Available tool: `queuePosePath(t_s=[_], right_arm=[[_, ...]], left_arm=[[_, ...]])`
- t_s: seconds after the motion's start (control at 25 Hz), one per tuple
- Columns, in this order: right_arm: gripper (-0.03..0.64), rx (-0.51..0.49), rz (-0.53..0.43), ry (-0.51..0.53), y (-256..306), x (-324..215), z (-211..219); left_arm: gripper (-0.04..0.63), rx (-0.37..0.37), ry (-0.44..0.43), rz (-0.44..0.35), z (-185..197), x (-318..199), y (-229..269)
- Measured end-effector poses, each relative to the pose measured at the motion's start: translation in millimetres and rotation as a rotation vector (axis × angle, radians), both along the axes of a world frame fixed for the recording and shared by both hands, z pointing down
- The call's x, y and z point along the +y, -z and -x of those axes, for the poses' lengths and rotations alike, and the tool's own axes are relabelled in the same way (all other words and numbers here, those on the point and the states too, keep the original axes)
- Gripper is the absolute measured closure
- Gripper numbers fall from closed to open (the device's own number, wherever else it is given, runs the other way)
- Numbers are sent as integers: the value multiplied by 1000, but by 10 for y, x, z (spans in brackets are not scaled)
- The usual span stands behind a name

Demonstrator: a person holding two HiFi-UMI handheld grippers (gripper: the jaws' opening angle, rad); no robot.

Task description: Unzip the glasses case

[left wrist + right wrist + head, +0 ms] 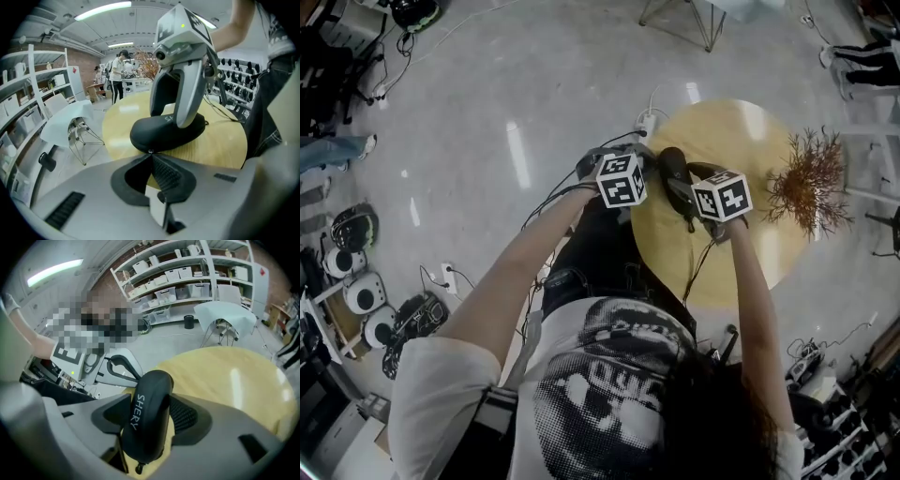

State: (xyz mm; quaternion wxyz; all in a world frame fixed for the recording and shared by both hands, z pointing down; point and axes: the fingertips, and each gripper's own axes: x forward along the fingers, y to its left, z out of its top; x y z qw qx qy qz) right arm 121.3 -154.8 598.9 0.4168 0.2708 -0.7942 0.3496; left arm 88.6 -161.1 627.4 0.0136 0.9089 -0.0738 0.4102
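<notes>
**Q:** Head view?
**A:** Glasses case point(673, 176) lies on the round table point(750, 141), between left gripper point(652, 169) and right gripper point(686, 199).

**Q:** Left gripper view?
**A:** Jaws together, apparently on the zipper pull point(150, 151); case just ahead.

**Q:** Right gripper view?
**A:** Jaws clamp the case mid-body. Shell probably stiff, light, smooth: brace there.

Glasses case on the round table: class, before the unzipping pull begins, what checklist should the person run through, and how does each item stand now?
1. The black oval glasses case rests on the round pale wooden table: ok.
2. Fingers of the right gripper clamp the case across its width: ok.
3. Fingers of the left gripper are closed on the small metal zip pull: ok.
4. Pull free to slide: cannot tell.
5. The dried brown branch stands apart from the case: ok.
</notes>
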Motion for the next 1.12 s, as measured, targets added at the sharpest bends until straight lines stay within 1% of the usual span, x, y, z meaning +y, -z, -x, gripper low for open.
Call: queuePosePath(t_s=[0.12,0.2,0.36,0.44,0.6,0.76,0.92,1.0,1.12], right_arm=[[357,-58,27,-82,-38,1,-28],[357,-78,46,-108,-59,2,-34],[357,-76,65,-126,-55,-10,-21],[359,-71,77,-161,-57,-14,-21],[361,-88,118,-301,-68,-21,-9],[362,-145,163,-453,-75,-22,-31],[364,-170,166,-542,-81,-38,-2],[364,-167,160,-576,-83,-35,11],[365,-171,153,-635,-75,-34,13]], left_arm=[[581,23,30,27,-11,82,5],[583,38,36,32,-26,173,17],[583,56,31,45,-87,387,30],[583,64,42,53,-108,449,36],[581,71,61,60,-81,559,38],[583,76,61,56,-72,716,67],[583,75,63,54,-37,919,60],[581,81,85,62,-28,1014,48],[582,103,153,84,-24,1086,43]])
